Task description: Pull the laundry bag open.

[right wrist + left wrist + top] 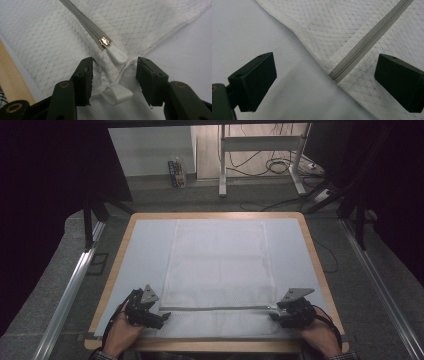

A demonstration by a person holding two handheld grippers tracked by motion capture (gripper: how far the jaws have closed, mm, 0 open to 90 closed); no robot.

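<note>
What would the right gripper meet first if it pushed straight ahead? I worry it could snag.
Probably the white zipper pull, which lies just ahead between the right gripper's open jaws, on the mesh bag; depth is unclear.

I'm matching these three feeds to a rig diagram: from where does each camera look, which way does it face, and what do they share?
High view: above the person's side, looking forward and down on the table and white mesh bag; both hands, left gripper, right gripper.
Left gripper view: rides that gripper, looking along its wide-apart fingers at the bag's edge.
Right gripper view: rides that gripper, fingers flanking the zipper pull.
Shared: the grey zipper appears in all three.
</note>
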